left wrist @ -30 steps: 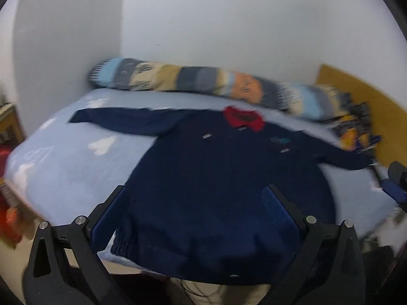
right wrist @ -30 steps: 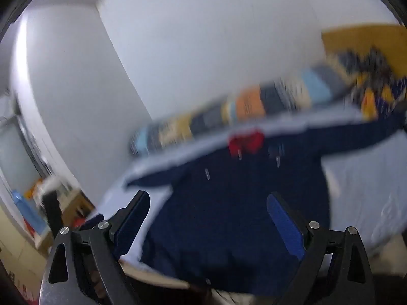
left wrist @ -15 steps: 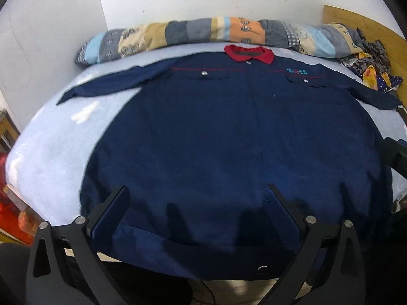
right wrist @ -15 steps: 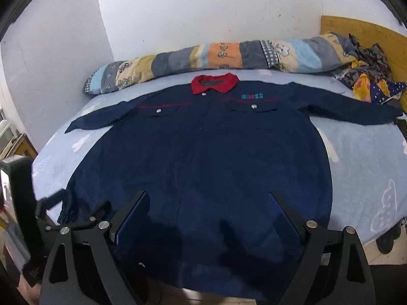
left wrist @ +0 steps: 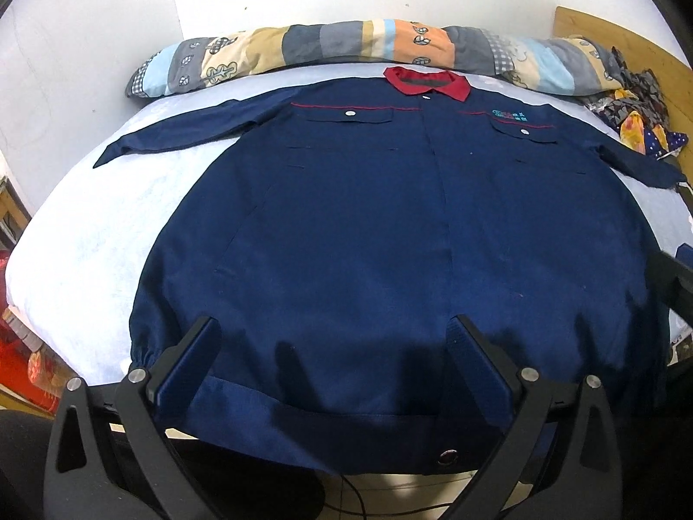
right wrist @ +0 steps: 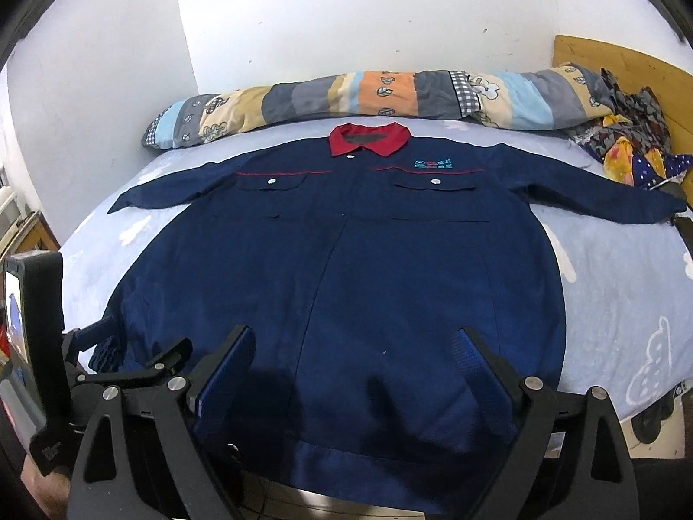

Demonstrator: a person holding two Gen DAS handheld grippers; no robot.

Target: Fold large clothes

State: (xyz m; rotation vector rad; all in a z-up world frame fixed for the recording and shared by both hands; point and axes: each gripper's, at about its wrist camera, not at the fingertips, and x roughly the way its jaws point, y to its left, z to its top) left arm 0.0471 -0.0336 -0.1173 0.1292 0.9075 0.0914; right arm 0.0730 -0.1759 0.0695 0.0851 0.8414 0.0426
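Note:
A large navy work jacket (left wrist: 390, 225) with a red collar (left wrist: 426, 80) lies flat and face up on the bed, both sleeves spread out sideways. It also shows in the right wrist view (right wrist: 346, 268), its collar (right wrist: 368, 138) at the far side. My left gripper (left wrist: 333, 338) is open and empty, hovering over the jacket's hem. My right gripper (right wrist: 357, 346) is open and empty, above the lower front of the jacket. The left gripper's body (right wrist: 130, 372) shows at the left of the right wrist view.
The bed has a pale blue sheet (left wrist: 95, 234). A long patchwork bolster (left wrist: 368, 43) lies along the white wall behind the collar. Crumpled patterned cloth (right wrist: 628, 151) sits at the far right by a wooden headboard (right wrist: 615, 60). Red items (left wrist: 17, 359) stand on the floor at left.
Both cameras swung down and closer to the bed's near edge. The jacket now fills both views, and both grippers hover over its hem. The jaws stayed open.

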